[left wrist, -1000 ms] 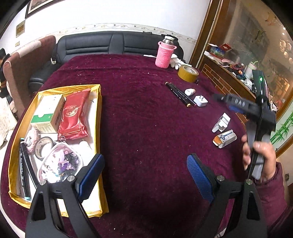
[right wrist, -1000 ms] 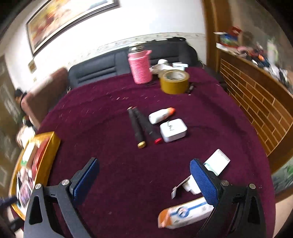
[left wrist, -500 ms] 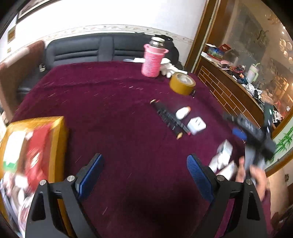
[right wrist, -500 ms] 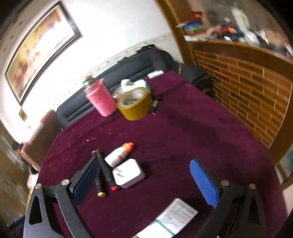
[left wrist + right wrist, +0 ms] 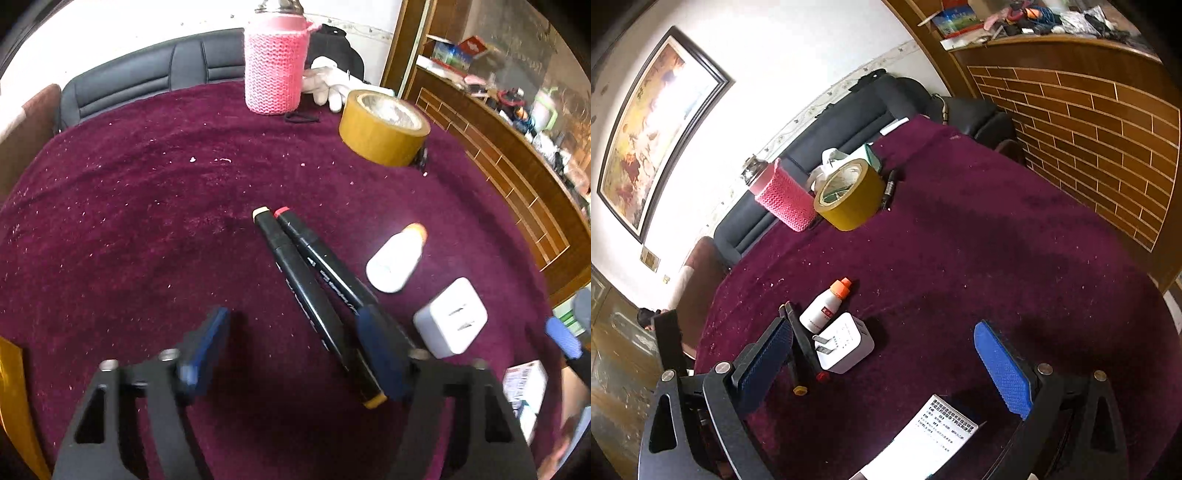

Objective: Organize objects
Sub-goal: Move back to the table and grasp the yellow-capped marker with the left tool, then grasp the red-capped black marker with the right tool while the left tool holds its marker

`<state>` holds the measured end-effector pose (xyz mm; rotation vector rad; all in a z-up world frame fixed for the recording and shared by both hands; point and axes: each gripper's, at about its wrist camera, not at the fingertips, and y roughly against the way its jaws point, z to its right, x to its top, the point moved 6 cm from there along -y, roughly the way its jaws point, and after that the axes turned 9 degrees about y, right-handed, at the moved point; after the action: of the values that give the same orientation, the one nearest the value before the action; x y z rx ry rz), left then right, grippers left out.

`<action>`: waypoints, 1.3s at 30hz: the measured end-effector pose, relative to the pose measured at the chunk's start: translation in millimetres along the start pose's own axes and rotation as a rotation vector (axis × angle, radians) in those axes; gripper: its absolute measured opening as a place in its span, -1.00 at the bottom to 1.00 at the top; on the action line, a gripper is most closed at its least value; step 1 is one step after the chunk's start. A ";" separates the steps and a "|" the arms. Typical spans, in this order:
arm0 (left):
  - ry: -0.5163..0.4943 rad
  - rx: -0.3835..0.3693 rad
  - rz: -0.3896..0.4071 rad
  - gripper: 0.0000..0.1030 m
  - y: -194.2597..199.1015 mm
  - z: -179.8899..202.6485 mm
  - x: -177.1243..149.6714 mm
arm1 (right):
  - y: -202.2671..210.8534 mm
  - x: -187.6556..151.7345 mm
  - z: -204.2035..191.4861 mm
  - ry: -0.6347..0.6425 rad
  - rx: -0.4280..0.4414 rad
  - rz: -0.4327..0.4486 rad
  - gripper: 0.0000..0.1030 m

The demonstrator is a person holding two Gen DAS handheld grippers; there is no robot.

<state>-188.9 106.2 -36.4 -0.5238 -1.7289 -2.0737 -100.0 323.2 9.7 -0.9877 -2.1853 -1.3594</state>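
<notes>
Left gripper (image 5: 295, 354) jaws closing around two markers (image 5: 314, 295), ends hidden, right gripper (image 5: 890, 369) jaws wide, empty

Two black markers (image 5: 310, 288) are counted on the cloth, lying side by side, and one white bottle (image 5: 395, 264) and one white charger (image 5: 450, 319) are seen beside them. One tape roll (image 5: 384, 127), one pink flask (image 5: 275, 66) and one printed box (image 5: 923, 439) are also counted.

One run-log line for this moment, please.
left tongs: closing over two markers, not gripped | right tongs: open, empty | charger, bottle, tape: on cloth
</notes>
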 end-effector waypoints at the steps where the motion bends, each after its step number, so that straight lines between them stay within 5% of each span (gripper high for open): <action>1: -0.012 0.014 0.001 -0.06 -2.7 -0.5 -1.6 | -2.3 0.3 0.2 -0.004 0.005 -0.005 0.96; 5: -0.054 0.035 0.025 -0.66 1.4 -4.0 -2.6 | -3.0 -0.6 -2.8 0.011 -0.001 -0.005 0.96; 13: -0.146 0.104 0.050 -0.68 -0.9 3.7 -2.5 | -8.8 -4.8 -8.9 0.037 0.002 -0.023 0.96; 19: -0.126 0.067 0.091 -0.73 34.0 -15.7 -17.1 | -9.4 -7.3 -13.5 0.066 0.003 -0.022 0.96; 30: 0.016 0.002 0.033 -0.73 114.1 -89.7 -109.9 | 5.1 -16.5 -61.9 0.226 0.104 0.000 0.96; 36: 0.055 0.033 0.011 -0.73 120.1 -119.1 -136.3 | -7.5 -19.1 -115.7 0.224 0.285 -0.168 0.95; 39: 0.078 0.012 -0.002 -0.73 117.3 -125.4 -141.5 | -30.0 -21.6 -137.6 0.253 0.274 -0.263 0.89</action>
<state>-11.8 -28.4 -32.2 -0.4322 -1.6970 -2.0560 -113.2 184.8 40.4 -0.4159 -2.2807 -1.1724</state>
